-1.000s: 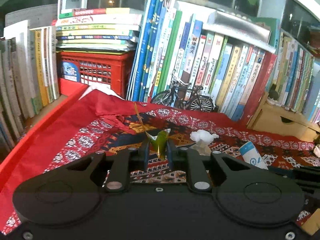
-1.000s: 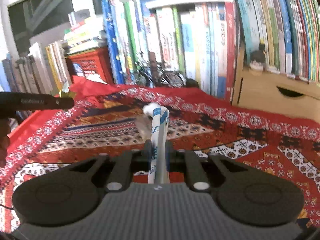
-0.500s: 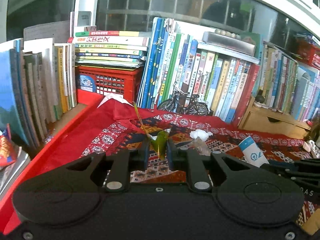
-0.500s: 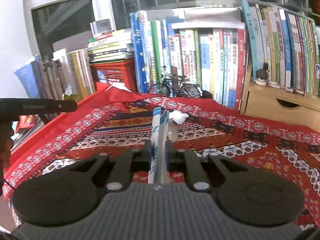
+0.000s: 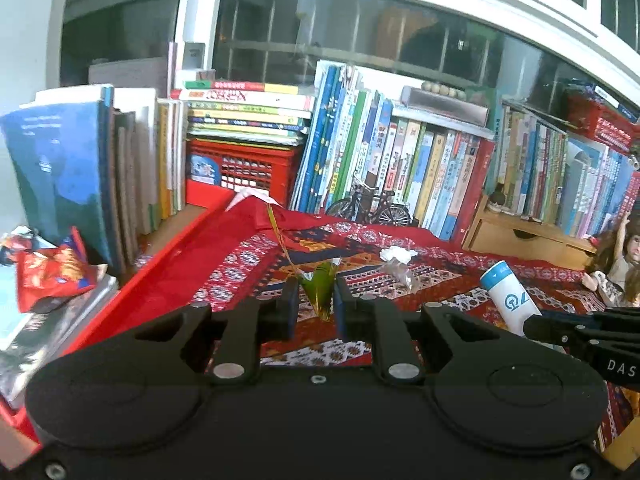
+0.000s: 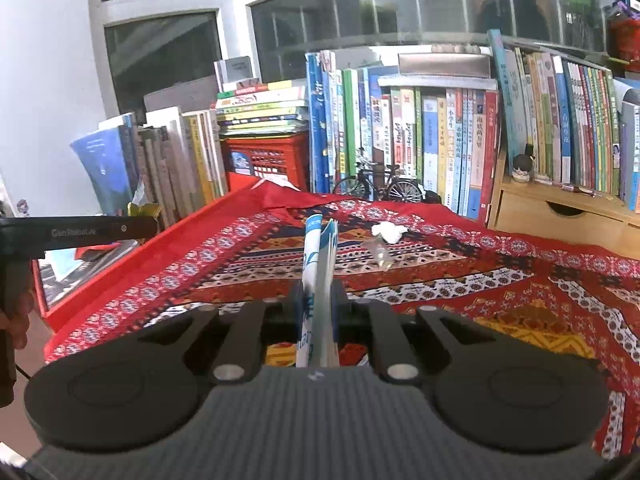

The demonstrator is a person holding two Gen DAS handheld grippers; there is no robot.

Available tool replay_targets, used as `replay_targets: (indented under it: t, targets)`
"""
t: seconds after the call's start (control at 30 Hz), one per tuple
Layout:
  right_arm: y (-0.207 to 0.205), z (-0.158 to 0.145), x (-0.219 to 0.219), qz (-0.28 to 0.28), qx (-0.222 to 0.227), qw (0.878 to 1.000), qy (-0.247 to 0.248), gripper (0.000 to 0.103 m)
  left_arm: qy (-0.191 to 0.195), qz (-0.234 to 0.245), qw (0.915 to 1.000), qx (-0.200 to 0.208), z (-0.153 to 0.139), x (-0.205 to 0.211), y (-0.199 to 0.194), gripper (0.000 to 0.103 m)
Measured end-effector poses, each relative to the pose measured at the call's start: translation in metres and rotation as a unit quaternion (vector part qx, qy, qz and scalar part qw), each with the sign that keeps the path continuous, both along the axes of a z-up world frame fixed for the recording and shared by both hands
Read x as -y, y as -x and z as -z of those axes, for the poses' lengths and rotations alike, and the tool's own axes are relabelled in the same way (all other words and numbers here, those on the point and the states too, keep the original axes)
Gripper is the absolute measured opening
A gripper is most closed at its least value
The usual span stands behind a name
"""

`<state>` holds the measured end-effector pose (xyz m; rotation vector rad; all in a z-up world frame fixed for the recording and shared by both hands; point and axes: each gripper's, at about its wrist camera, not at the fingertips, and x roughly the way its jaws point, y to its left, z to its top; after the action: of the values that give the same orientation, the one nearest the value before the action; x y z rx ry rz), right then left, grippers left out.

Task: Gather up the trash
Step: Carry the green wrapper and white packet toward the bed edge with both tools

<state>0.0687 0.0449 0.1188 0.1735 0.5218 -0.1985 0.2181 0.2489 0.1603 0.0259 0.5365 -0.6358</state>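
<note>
While both grippers carry a piece of trash above the red patterned cloth (image 6: 500,280), best to keep each clamp firm and travel smoothly toward wherever the trash is being gathered; no bin visible in either view, so cannot tell where that lies.

Ahead of both tools, beyond the far edge of the cloth: a wall of upright books (image 5: 420,168), a red crate (image 5: 244,168) and a small model bicycle (image 5: 368,206). Best kept well clear of.

Right gripper (image 6: 318,300): jaws narrow, pinched on a flattened white-and-blue paper cup (image 6: 320,264), standing upright between the fingers and reaching well past the tips. Worth holding level, since the tall free end could sway or catch on the other tool. Seen from the left wrist, the same cup low to the right, just beside the dark body of the right tool.

Left gripper (image 5: 314,304): jaws as narrow as they go, clamped on a small green-and-gold wrapper (image 5: 320,284), a thin strip trailing up and away from the tips. Light and slippery in all likelihood; no loosening until over the drop point.

Left on the cloth, ahead and slightly right of both tools: a crumpled white tissue (image 6: 388,230) and, just nearer, a scrap of clear plastic (image 6: 378,254). To be fetched afterwards, probably.
</note>
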Motion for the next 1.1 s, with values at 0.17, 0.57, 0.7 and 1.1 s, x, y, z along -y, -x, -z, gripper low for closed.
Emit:
replay_targets:
  t: [0.17, 0.57, 0.7, 1.1]
  targets:
    - [0.018, -0.009, -0.028, -0.002, 0.01, 1.0, 0.003, 0.016, 0.002, -0.001, 0.9999, 0.011, -0.009, -0.034, 0.024, 0.017]
    - [0.066, -0.022, -0.095, -0.013, 0.021, 0.999, 0.02, 0.016, 0.011, -0.003, 0.9999, 0.01, -0.003, -0.108, 0.077, 0.017]
    - [0.081, -0.019, -0.112, -0.011, 0.021, 1.0, 0.013, 0.016, 0.013, -0.006, 0.9999, 0.006, 0.001, -0.129, 0.092, 0.017]
    - [0.105, -0.009, -0.153, -0.015, 0.007, 1.0, 0.003, 0.017, 0.004, -0.012, 0.9997, -0.022, 0.027, -0.176, 0.122, 0.018]
